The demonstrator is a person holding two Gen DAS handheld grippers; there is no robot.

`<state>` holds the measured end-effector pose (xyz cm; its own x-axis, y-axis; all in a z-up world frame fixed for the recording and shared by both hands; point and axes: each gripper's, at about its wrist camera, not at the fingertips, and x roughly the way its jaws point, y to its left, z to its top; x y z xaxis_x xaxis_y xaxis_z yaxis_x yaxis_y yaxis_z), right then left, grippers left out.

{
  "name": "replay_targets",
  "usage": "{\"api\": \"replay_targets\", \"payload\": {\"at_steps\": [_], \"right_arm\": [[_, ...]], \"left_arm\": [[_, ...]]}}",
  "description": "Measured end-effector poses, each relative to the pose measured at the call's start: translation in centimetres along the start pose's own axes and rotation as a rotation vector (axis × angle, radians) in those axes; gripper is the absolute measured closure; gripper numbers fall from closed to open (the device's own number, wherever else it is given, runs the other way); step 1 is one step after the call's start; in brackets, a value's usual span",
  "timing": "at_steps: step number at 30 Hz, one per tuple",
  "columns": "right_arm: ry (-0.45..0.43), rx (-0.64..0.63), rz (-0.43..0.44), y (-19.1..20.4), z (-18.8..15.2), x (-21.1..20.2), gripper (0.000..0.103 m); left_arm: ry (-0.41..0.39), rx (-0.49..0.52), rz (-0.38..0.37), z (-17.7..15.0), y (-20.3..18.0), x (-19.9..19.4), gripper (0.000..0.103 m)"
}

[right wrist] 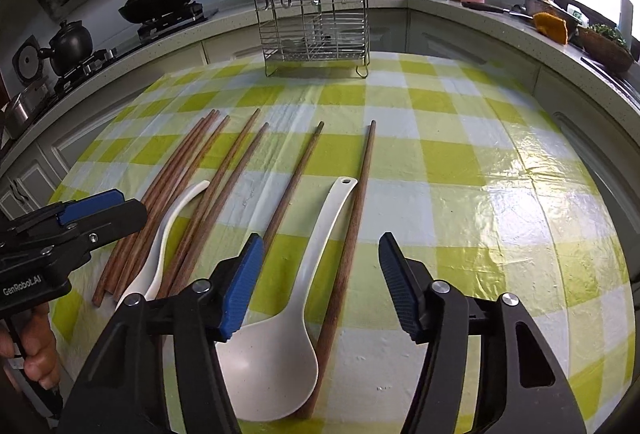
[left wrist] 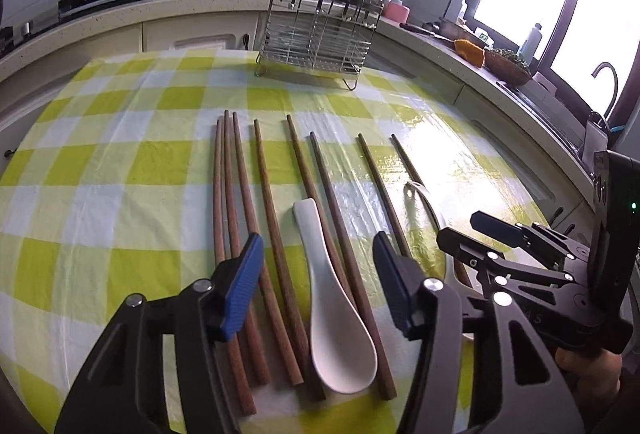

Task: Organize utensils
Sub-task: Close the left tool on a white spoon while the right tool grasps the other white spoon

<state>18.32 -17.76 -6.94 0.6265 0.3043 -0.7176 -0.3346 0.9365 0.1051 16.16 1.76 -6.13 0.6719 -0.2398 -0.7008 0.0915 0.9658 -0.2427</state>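
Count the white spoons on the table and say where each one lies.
2. One spoon lies among the chopsticks, under the left tongs. The other spoon lies farther right, under the right tongs.

Right hand-held gripper [right wrist: 320, 286] gapes above white spoon [right wrist: 276, 346] and chopstick [right wrist: 348, 246].

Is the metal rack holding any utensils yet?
Apparently empty: rack shows only bare wire; chopsticks and spoons lie on the cloth.

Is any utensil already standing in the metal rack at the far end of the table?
No: in the right wrist view the metal rack looks empty, while the chopsticks and both white spoons lie flat on the checked tablecloth.
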Motion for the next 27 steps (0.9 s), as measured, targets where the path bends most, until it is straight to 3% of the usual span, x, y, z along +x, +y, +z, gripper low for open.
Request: {"api": "replay_targets", "payload": {"at_steps": [6, 12, 19, 27], "right_arm": [[0.038, 0.014, 0.037, -0.4, 0.6, 1.5, 0.066], [0.055, 0.008, 0.062, -0.4, 1.2, 2.2, 0.074], [0.079, 0.002, 0.051, -0.2, 1.2, 3.2, 0.076], [0.066, -0.007, 0.050, -0.2, 1.7, 3.3, 0.092]], "left_arm": [[0.073, -0.030, -0.032, 0.6, 0.6, 2.7, 0.068], [0.099, -0.038, -0.051, 0.8, 0.7, 3.8, 0.071], [0.116, -0.040, -0.063, 0.8, 0.7, 4.4, 0.077], [0.124, -0.027, -0.063, 1.1, 0.6, 4.3, 0.088]]}}
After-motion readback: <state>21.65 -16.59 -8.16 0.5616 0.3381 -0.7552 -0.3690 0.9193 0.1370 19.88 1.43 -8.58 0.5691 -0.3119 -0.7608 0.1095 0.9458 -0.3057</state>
